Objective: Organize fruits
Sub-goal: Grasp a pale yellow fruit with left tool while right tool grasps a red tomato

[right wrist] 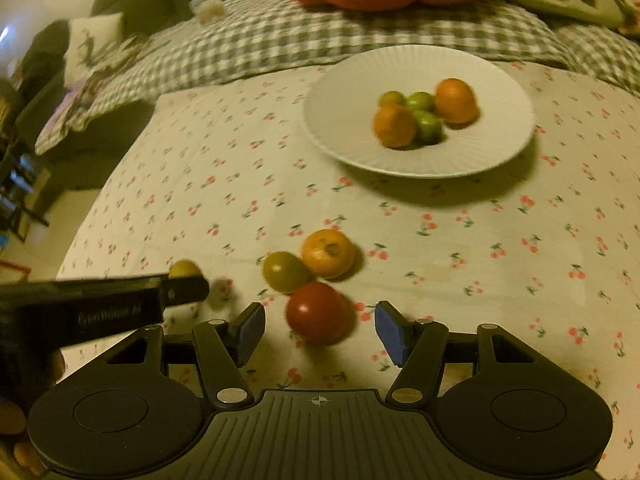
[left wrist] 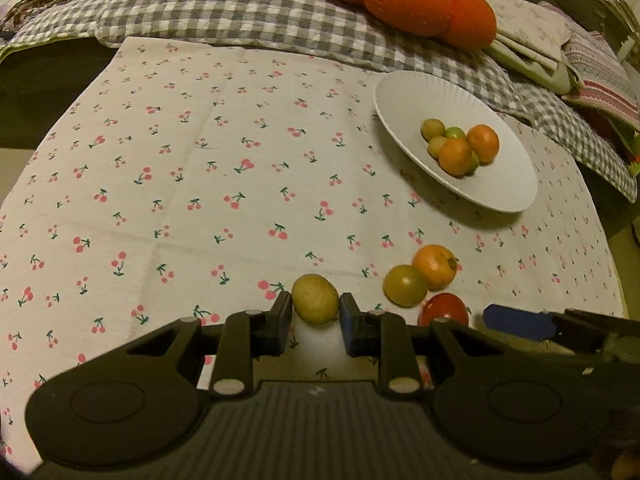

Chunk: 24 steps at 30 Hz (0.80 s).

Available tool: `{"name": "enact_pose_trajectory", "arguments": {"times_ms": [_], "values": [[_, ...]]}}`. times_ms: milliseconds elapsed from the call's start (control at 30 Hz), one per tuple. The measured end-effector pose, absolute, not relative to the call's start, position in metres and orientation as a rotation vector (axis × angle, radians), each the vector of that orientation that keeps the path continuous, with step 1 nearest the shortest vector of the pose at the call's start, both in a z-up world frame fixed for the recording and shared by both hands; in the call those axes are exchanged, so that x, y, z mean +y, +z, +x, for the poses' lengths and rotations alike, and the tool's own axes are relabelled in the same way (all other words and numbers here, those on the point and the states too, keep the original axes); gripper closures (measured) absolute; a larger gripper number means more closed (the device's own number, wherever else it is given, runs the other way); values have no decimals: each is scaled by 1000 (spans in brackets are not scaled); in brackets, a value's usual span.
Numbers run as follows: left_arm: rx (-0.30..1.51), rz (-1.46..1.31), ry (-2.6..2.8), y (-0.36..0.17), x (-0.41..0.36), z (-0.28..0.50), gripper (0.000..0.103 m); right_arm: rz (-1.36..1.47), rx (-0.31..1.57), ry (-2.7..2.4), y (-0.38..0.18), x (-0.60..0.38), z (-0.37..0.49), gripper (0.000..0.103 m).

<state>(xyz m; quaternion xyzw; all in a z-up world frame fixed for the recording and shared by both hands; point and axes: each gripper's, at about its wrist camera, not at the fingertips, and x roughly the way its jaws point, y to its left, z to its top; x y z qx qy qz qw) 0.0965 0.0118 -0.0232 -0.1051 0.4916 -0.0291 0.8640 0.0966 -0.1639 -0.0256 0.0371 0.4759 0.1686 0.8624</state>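
A: Over on the left, the left hand-held gripper is clamped tight on a yellow-green fruit, lifted just above the cherry-print cloth.

B: And beside it, a green fruit touches an orange fruit on the cloth. The red fruit sits between the right hand-held gripper pads, jaws apart, not touching it.

A: Far right, the white plate holds five fruits.
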Motion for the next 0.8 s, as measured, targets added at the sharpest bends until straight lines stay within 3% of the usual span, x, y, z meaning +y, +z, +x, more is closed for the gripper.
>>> {"name": "enact_pose_trajectory", "arguments": {"times_ms": [233, 300, 367, 800], "values": [[1023, -225, -68, -22, 12, 96, 79, -22, 984, 362, -37, -147, 96, 44], [1021, -226, -72, -21, 12, 96, 79, -25, 982, 356, -39, -149, 97, 60], [1019, -229, -73, -21, 12, 96, 79, -36, 981, 355, -40, -149, 98, 67], [992, -222, -75, -15, 11, 95, 79, 60, 961, 311, -17, -175, 100, 67]]}}
